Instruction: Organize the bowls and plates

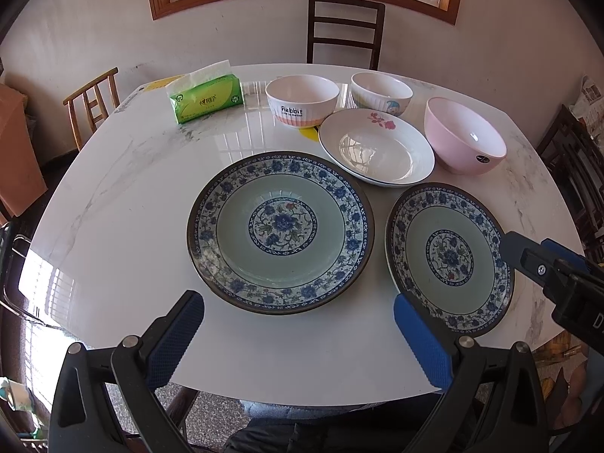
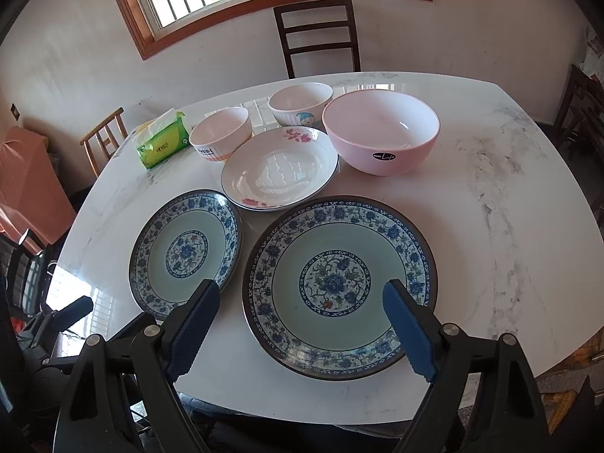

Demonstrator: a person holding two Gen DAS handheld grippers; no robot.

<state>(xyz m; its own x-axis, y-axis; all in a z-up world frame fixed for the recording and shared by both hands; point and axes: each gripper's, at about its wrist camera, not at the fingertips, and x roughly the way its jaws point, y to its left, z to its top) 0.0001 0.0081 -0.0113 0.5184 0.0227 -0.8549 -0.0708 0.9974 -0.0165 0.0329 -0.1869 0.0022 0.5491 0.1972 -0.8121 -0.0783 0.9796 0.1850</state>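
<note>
Two blue-patterned plates lie side by side near the table's front edge: the left plate [image 1: 281,232] [image 2: 185,253] and the right plate [image 1: 449,260] [image 2: 339,287]. Behind them sit a white flowered plate [image 1: 377,147] [image 2: 279,170], a pink bowl [image 1: 464,136] [image 2: 381,132], a "Rabbit" bowl [image 1: 302,102] [image 2: 221,134] and a cartoon bowl [image 1: 381,94] [image 2: 300,104]. My left gripper [image 1: 300,336] hangs open above the front edge, before the left plate. My right gripper [image 2: 302,330] [image 1: 528,253] is open over the right plate's near rim, with nothing pressed by its pads.
A green tissue pack [image 1: 205,100] [image 2: 164,143] stands at the back left of the white marble table [image 1: 124,204] [image 2: 490,226]. A dark chair [image 1: 345,30] stands behind the table and a light wooden chair [image 1: 92,100] at its left. The table's right part is bare.
</note>
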